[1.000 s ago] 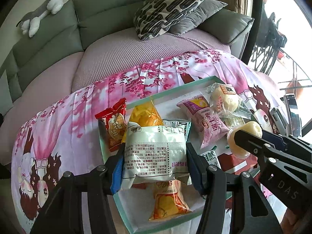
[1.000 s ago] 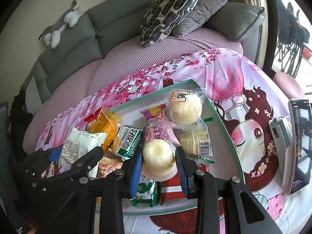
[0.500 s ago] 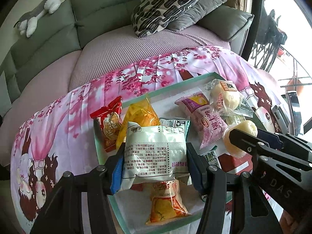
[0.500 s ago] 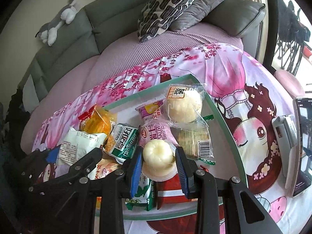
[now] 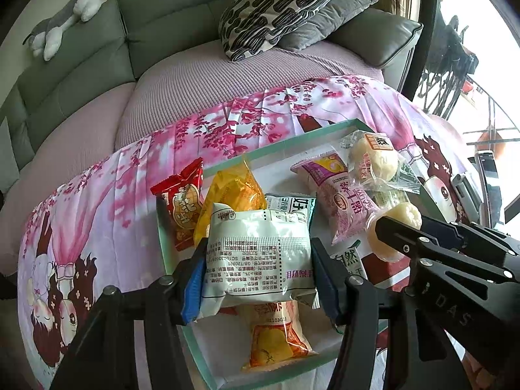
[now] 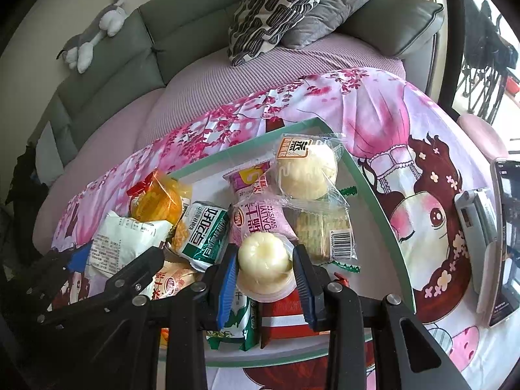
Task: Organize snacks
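Left claw (image 5: 258, 271): clamped on a white packet (image 5: 260, 256), held above the tray's (image 6: 373, 191) near-left corner.
Right claw (image 6: 264, 268): clamped on a pale jelly cup (image 6: 263, 266), over the tray's front.
Done: most snacks lay piled in the tray, unsorted.
Left: red packet (image 5: 180, 204) straddled the tray edge; both held items awaited placing, probably.

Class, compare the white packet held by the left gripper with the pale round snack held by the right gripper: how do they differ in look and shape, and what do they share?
The white packet is flat, opaque and covered in printed text; the pale round snack is a domed, cream-yellow piece in a clear cup with no print visible. The packet fills a wide gap in the left gripper; the round snack fits a narrower gap in the right gripper. Both are clamped and held above the tray.
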The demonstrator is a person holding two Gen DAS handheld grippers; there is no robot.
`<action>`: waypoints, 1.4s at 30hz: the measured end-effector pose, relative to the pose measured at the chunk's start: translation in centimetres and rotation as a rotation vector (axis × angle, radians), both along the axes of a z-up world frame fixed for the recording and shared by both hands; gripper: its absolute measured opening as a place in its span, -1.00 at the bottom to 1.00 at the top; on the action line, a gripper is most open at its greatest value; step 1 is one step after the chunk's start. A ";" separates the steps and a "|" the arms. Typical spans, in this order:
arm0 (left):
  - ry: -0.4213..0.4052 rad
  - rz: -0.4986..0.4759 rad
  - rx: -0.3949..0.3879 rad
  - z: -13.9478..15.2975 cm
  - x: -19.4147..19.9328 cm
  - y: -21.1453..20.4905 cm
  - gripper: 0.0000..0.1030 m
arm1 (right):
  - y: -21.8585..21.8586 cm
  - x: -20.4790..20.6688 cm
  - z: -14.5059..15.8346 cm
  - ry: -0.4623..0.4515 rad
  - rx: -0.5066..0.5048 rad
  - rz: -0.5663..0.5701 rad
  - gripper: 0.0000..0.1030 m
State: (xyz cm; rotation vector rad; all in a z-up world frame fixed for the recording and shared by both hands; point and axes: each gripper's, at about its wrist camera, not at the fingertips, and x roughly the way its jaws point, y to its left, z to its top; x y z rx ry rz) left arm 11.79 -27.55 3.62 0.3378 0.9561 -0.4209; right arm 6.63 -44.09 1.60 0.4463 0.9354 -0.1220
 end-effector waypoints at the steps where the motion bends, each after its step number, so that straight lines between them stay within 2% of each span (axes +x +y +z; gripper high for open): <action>1: 0.000 0.000 -0.001 0.1 -0.1 0.1 0.18 | 0.0 0.0 0.0 0.000 -0.001 0.000 -0.27; 4: -0.004 0.007 -0.001 0.3 -0.2 0.1 0.24 | 0.0 -0.1 0.1 -0.002 -0.004 0.001 -0.27; 12: -0.023 0.027 -0.019 1.5 -0.4 1.1 0.25 | 0.4 -0.2 0.9 -0.015 -0.019 0.013 -0.28; 20: -0.032 0.122 -0.025 1.6 0.2 3.5 0.36 | 1.2 -0.6 0.7 0.003 -0.023 0.034 -0.24; 21: -0.028 0.139 -0.026 1.5 0.4 3.9 0.36 | 1.3 -0.7 0.6 0.007 -0.024 0.035 -0.17; 22: -0.026 0.154 -0.025 1.4 0.5 4.3 0.36 | 1.3 -0.8 0.4 0.011 -0.026 0.035 -0.01; 24: -0.025 0.184 -0.024 1.1 0.7 5.1 0.37 | 1.5 -1.0 0.2 0.018 -0.030 0.033 0.14; 26: -0.022 0.212 -0.020 0.7 0.9 5.9 0.37 | 1.7 -1.1 0.1 0.023 -0.034 0.036 0.17; 28: -0.017 0.237 -0.013 0.3 1.0 6.7 0.37 | 1.9 -1.0 0.0 0.029 -0.040 0.040 0.39; 30: -0.012 0.256 -0.007 -0.1 1.1 7.3 0.40 | 2.1 -1.0 -0.1 0.028 -0.045 0.045 0.44; 31: -0.007 0.271 -0.005 -0.5 1.2 7.7 0.44 | 2.2 -1.1 -0.1 0.027 -0.046 0.048 0.51; 33: 0.000 0.292 -0.005 -0.9 1.2 8.4 0.81 | 2.4 -1.0 -0.2 0.027 -0.051 0.049 0.66; 42: 0.010 0.354 -0.015 -2.2 1.5 10.5 0.84 | 3.2 -0.8 -0.5 0.040 -0.081 0.059 0.87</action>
